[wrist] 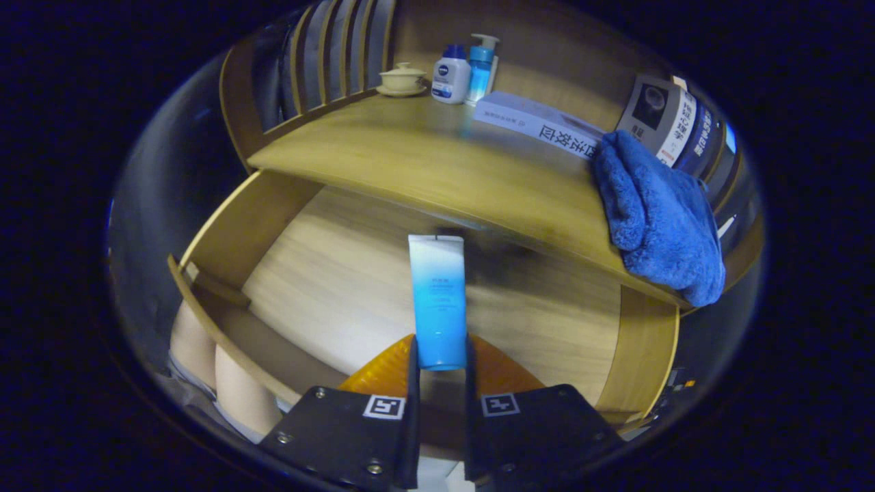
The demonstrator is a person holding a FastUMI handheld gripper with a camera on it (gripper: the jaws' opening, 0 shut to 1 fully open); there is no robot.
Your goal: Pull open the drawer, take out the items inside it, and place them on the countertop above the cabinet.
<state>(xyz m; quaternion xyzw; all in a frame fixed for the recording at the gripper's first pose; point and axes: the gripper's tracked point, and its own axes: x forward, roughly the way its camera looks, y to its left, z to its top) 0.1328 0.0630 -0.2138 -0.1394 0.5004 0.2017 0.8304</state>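
A blue and white tube (pixel 437 301) stands up between my two fingers, and my gripper (pixel 441 355) is shut on its lower end. The tube hangs over the open wooden drawer (pixel 342 273), whose pale floor shows bare below it. Beyond the drawer runs the cabinet's wooden countertop (pixel 424 157). On that countertop's right end lies a blue towel (pixel 656 212), draped over the front edge.
At the back of the countertop stand a lidded cream cup (pixel 402 78), a white bottle with a blue cap (pixel 451 74) and a blue pump bottle (pixel 482 68). A white book (pixel 533 123) lies flat beside upright books (pixel 677 123). A person's legs (pixel 219 376) are left of the drawer.
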